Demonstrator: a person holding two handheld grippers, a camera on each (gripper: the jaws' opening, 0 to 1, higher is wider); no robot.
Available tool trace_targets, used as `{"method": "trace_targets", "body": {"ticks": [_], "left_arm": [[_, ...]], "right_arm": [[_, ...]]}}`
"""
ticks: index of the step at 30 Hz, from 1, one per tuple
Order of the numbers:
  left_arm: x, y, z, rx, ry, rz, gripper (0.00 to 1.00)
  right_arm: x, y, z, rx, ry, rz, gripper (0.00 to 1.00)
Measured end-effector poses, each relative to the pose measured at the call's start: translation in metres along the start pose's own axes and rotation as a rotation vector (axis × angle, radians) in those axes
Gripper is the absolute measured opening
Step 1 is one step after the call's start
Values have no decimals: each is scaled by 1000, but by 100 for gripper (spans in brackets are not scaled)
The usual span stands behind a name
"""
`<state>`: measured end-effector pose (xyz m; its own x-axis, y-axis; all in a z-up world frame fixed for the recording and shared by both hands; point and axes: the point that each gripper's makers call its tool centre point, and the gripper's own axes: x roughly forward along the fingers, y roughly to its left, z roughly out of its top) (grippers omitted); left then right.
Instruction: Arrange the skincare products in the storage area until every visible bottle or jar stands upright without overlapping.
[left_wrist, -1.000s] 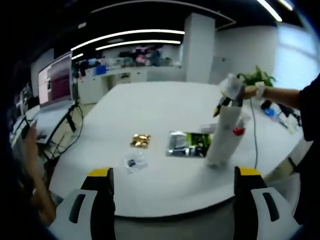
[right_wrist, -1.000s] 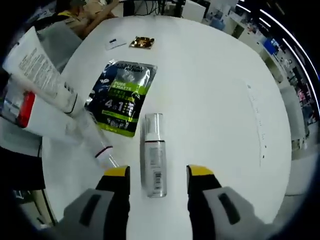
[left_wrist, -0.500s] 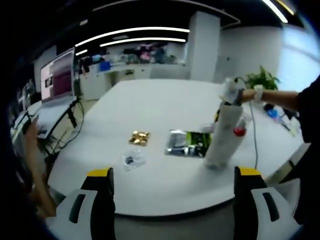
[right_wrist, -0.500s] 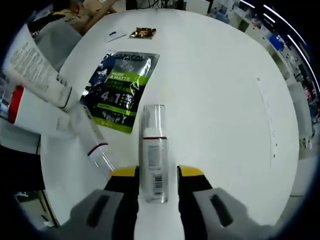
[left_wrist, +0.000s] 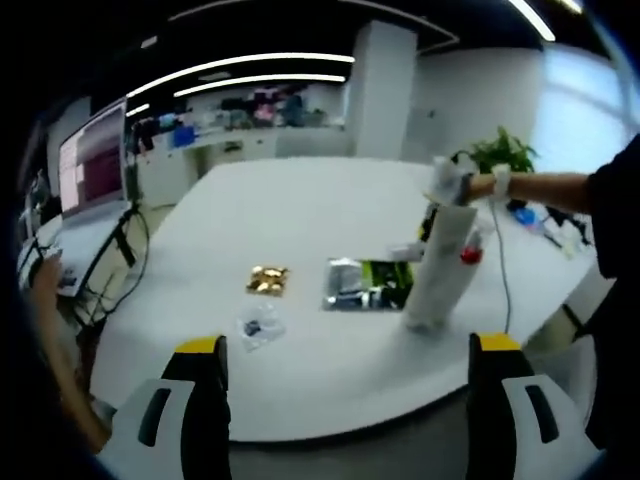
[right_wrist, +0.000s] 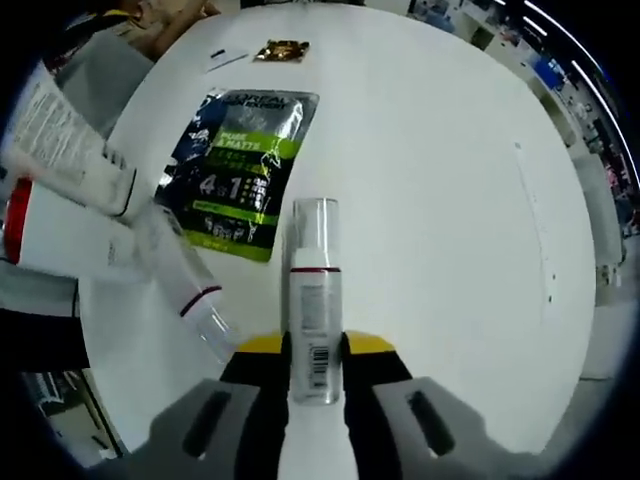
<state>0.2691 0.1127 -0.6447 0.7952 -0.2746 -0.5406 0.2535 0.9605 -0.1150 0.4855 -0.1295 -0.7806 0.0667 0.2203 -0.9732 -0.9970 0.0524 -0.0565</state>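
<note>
In the right gripper view, a slim silver pump bottle with a clear cap lies lengthwise on the white table. My right gripper is shut on its lower body. To the left, a tall white tube stands by a white tube with a red part and a clear-capped tube. In the left gripper view, my left gripper is open and empty off the table's near edge. The white tube rises at the right. Behind its top is the right gripper, held by a person's hand.
A green and black sachet lies flat beyond the bottle, also seen as the sachet in the left gripper view. A gold packet and a small clear packet lie nearer the left. A person's arm reaches in from the right.
The right gripper's jaws moved forward around the silver bottle and shut on it. The left gripper stayed open; its view shifted only slightly.
</note>
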Motion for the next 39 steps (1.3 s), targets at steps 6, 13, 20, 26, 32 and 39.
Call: {"method": "trace_targets", "body": {"ticks": [6, 13, 20, 26, 32, 39], "left_arm": [[3, 6, 0, 2, -11, -58, 97], [4, 13, 9, 12, -40, -112, 96], [10, 13, 23, 26, -77, -186, 94], [12, 5, 36, 26, -108, -277, 94], [13, 0, 47, 31, -137, -357, 96], [8, -8, 77, -16, -242, -485, 95]], "right_arm": [[-14, 0, 10, 55, -23, -49, 18], [-53, -5, 40, 103, -175, -140, 18], [-105, 5, 79, 156, -395, -218, 17], [-157, 28, 110, 187, -562, -260, 18], [-189, 54, 137, 220, -705, -244, 18], [-215, 88, 164, 261, -868, -209, 18]]}}
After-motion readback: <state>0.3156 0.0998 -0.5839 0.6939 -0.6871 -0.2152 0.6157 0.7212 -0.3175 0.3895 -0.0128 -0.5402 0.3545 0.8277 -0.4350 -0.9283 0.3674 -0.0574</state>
